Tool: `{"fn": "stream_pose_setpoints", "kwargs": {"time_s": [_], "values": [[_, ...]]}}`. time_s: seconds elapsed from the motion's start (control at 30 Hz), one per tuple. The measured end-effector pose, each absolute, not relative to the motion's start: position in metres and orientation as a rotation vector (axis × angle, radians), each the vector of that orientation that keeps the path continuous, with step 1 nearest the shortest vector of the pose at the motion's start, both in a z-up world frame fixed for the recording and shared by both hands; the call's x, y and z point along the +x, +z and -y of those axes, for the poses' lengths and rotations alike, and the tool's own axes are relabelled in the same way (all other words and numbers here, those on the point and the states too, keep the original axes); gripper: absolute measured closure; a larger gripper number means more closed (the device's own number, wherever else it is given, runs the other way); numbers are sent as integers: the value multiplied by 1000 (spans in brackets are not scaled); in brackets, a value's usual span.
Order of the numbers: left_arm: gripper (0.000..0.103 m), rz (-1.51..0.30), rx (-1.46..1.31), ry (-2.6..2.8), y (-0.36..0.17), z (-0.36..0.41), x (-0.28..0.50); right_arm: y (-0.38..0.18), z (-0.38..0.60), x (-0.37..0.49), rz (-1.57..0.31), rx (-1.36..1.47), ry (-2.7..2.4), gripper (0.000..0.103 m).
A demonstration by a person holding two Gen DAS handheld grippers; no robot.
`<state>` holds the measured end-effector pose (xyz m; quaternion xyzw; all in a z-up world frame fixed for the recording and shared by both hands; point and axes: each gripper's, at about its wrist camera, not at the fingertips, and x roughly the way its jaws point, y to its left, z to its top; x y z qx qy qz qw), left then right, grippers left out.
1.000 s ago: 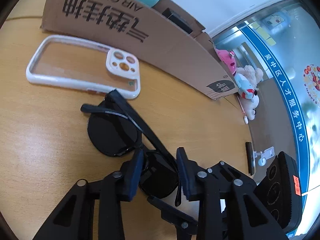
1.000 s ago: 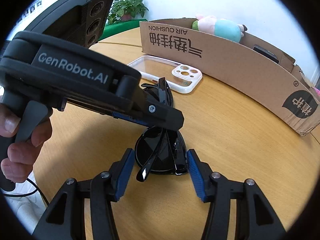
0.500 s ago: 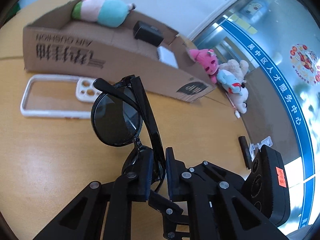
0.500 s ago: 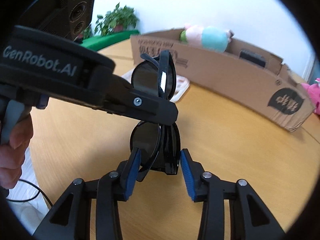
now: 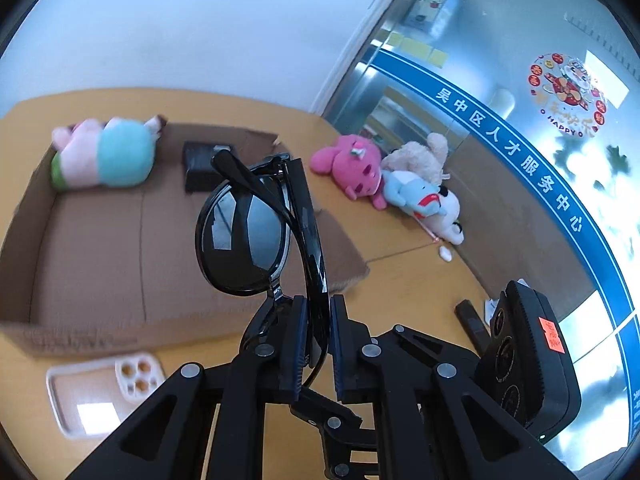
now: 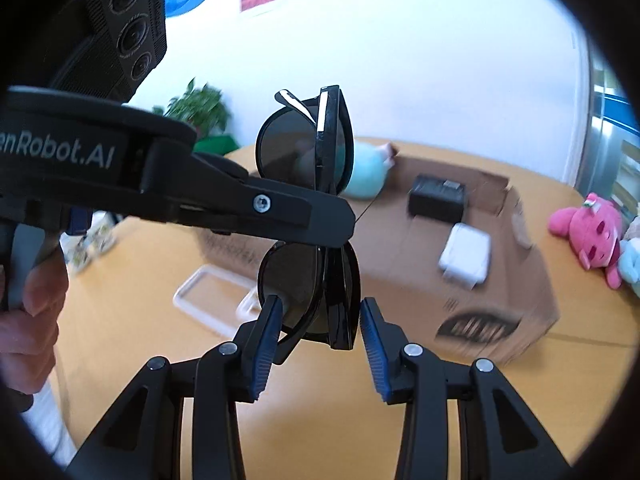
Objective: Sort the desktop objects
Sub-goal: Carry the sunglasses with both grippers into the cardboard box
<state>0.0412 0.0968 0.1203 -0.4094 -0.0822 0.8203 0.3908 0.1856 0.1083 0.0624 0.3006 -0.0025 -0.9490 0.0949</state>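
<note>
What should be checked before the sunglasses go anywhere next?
1. Left claw shut on the sunglasses: ok.
2. Right claw has just been closing, and its pads now look to meet the lower lens on both sides: ok.
3. Sunglasses folded and lifted clear of the table: ok.
4. Bare floor free in the box: ok.
5. Sunglasses already over the box: cannot tell, as depth is unclear.
6. Case sorted: not ok, it lies on the table outside the box.
</note>
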Motion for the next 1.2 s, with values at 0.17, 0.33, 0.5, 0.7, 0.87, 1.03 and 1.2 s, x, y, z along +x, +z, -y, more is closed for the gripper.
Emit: {"fn": "stream_pose_setpoints", "kwargs": {"time_s": [0.17,0.33,0.5,0.7,0.87,1.03,1.2], "values": [[95,188,-1040,2043,131,-126,-14,76,-131,145,79,911,-2833,64],[95,236,-1156,1944,110,-147,-88,67,-150,120,165,1023,-2807,64],[95,285,-1300,1850,65,-157,-143,34,-170,81,274,1191,-2734,64],[95,398,-1496,1693,4,-163,-172,-1,-177,68,359,1435,-2649,63],[95,425,-1596,1632,-24,-165,-176,-11,-177,70,435,1515,-2551,58],[95,436,-1640,1615,-37,-162,-180,-9,-174,78,431,1510,-2491,50],[95,433,-1649,1609,-38,-160,-179,12,-199,84,446,1452,-2607,48]]}}
